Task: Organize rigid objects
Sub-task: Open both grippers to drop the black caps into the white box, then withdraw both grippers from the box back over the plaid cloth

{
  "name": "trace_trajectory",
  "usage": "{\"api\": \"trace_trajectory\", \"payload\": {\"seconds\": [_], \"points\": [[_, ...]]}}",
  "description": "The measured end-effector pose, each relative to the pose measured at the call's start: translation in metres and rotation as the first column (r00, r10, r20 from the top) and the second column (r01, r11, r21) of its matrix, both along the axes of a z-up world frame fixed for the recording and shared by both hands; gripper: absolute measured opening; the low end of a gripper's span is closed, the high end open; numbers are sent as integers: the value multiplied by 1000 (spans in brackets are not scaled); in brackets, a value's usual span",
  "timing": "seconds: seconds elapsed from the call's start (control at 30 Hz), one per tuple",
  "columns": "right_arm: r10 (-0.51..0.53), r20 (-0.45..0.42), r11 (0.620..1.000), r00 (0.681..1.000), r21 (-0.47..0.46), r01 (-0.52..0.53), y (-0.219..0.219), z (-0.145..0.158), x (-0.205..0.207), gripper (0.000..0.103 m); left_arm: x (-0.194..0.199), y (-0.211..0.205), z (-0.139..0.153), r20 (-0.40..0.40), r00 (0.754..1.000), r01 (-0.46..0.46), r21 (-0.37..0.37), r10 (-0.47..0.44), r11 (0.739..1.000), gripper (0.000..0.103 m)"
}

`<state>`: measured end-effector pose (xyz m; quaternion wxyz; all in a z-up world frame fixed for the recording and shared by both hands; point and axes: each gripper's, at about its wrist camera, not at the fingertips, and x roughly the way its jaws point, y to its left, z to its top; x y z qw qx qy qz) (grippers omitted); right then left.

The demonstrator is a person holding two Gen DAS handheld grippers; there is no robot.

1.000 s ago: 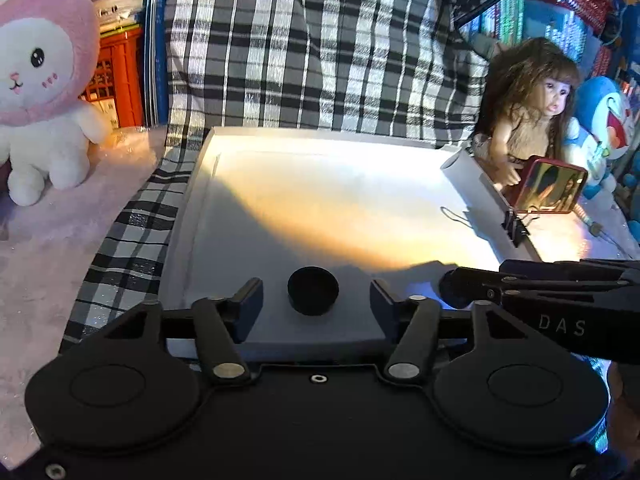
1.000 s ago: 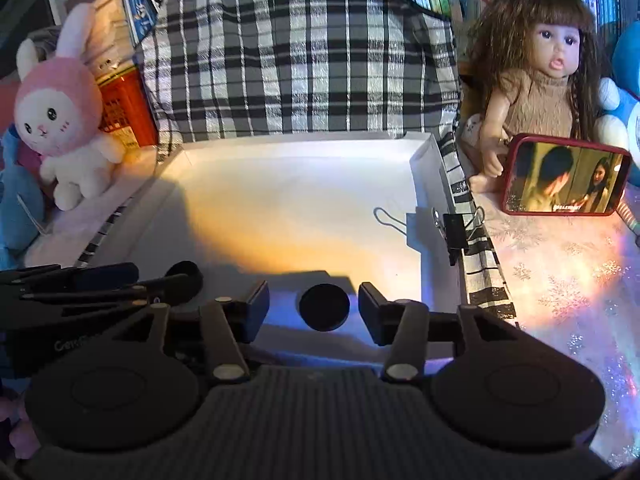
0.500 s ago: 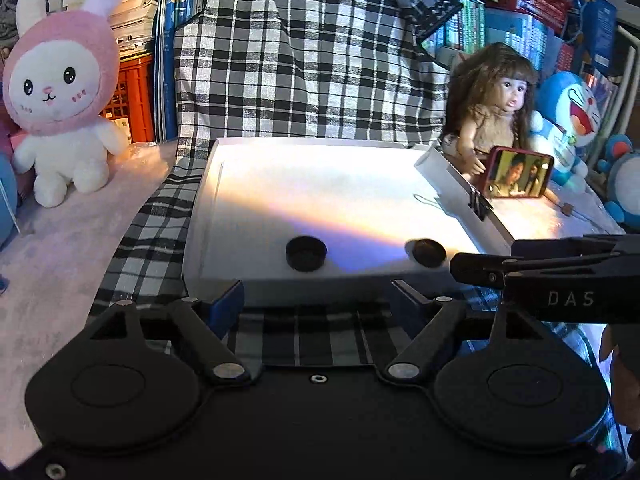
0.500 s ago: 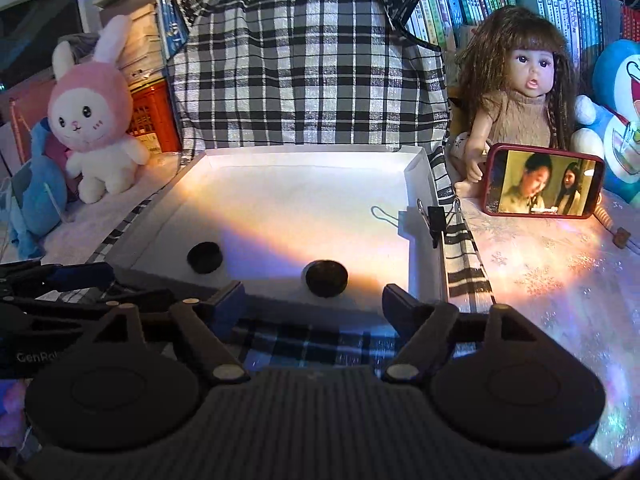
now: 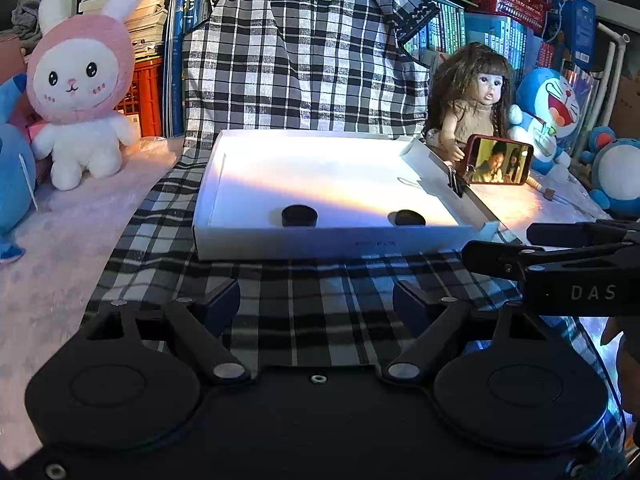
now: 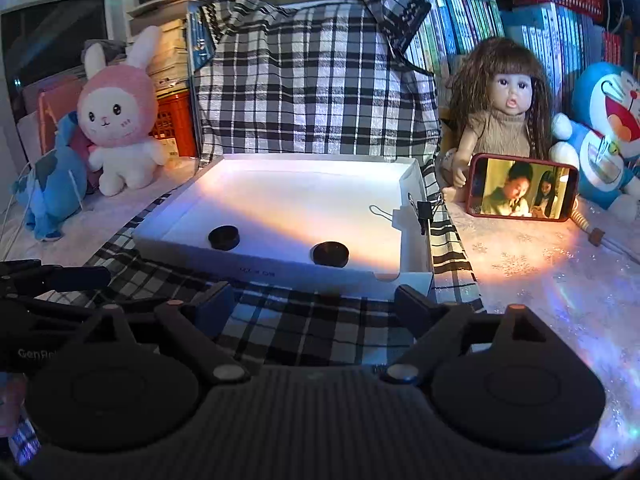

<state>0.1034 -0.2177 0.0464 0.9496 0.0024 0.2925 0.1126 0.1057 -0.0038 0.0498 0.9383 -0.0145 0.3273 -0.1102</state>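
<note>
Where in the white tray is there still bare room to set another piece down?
The white tray is bare behind the two black discs, up to its far wall. Its front strip holds both discs, with a gap between them. The right wall is crowded by the binder clip.

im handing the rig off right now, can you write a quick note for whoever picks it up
Left gripper: open, empty, over the plaid cloth in front of the white tray.
Right gripper: open, empty, also over the cloth short of the tray.
Things: two black round pieces lie inside the tray near its front wall, apart from each other: the left disc and the right disc. A binder clip sits on the tray's right wall.
Done: both discs are in the tray, neither is held.
Left: no other loose rigid piece shows on the cloth. Check whether more pieces need to go in before stopping.
</note>
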Motion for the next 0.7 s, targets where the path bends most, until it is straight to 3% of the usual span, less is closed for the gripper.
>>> {"api": "trace_trajectory", "payload": {"seconds": [0.7], "points": [[13,96,998,995,-56,-8,4,-12,-64,102,-61,5,-20,78,996,-39,30,36,999,84]]}}
